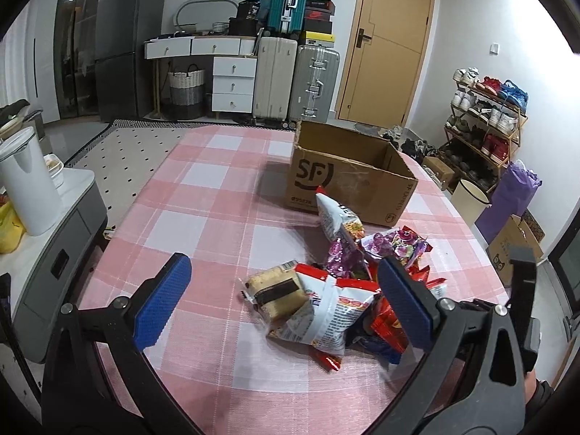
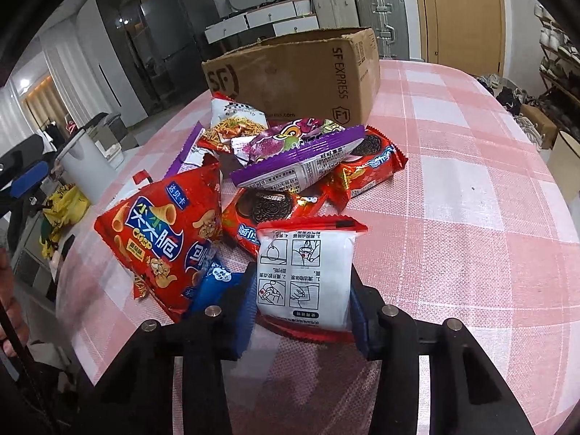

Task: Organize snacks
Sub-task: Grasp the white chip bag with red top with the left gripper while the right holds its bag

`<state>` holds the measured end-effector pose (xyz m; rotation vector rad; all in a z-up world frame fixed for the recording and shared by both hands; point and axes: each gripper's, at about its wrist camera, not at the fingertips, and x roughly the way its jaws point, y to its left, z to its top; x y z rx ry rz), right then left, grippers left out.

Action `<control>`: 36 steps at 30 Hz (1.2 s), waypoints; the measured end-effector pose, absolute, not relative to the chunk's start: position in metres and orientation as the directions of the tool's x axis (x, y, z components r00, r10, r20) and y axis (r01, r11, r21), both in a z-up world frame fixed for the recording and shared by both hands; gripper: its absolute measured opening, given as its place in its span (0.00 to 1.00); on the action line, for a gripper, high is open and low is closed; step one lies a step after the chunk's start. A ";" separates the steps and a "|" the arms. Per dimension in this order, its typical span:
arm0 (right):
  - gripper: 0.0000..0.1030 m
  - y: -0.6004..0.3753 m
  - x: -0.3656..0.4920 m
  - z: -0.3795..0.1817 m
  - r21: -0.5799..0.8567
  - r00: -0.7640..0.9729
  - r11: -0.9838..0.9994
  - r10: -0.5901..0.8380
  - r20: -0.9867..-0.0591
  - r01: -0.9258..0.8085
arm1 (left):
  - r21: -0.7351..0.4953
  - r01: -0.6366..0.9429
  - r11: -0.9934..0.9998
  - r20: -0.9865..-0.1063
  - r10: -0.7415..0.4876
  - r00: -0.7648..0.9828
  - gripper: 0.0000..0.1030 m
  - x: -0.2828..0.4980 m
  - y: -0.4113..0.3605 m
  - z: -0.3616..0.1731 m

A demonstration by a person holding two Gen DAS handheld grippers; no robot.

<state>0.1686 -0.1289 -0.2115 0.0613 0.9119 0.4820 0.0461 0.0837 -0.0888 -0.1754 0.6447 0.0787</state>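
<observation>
A heap of snack packets lies on the pink checked tablecloth (image 2: 471,188) in front of an open cardboard box (image 2: 301,72). In the right wrist view my right gripper (image 2: 302,301) is shut on a white packet with a red edge (image 2: 308,272), blue pads pressing both its sides. Beside it lie a red crisp bag (image 2: 159,239), red cookie packs (image 2: 268,210) and a purple packet (image 2: 301,159). In the left wrist view my left gripper (image 1: 282,297) stands open above the heap's near side, over a brown cake packet (image 1: 275,290) and a white-and-red bag (image 1: 326,311). The box (image 1: 348,174) looks empty inside.
A grey side cabinet with a white canister (image 1: 25,181) stands left of the table. Suitcases (image 1: 293,79), drawers and a wooden door are at the back. A shoe rack (image 1: 485,119), a bin and cartons stand on the right.
</observation>
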 end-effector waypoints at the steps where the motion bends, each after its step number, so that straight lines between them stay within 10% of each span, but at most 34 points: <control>1: 0.43 -0.132 0.164 -0.210 0.258 0.515 0.891 0.431 -0.741 -0.375 | -0.138 -0.135 0.981 -0.603 0.025 0.798 0.99 0.045 0.086 -0.089; 36: 0.43 -0.155 0.147 -0.196 0.299 0.556 0.873 0.478 -0.680 -0.385 | -0.108 -0.020 0.994 -0.770 -0.071 0.634 0.99 0.080 0.063 -0.179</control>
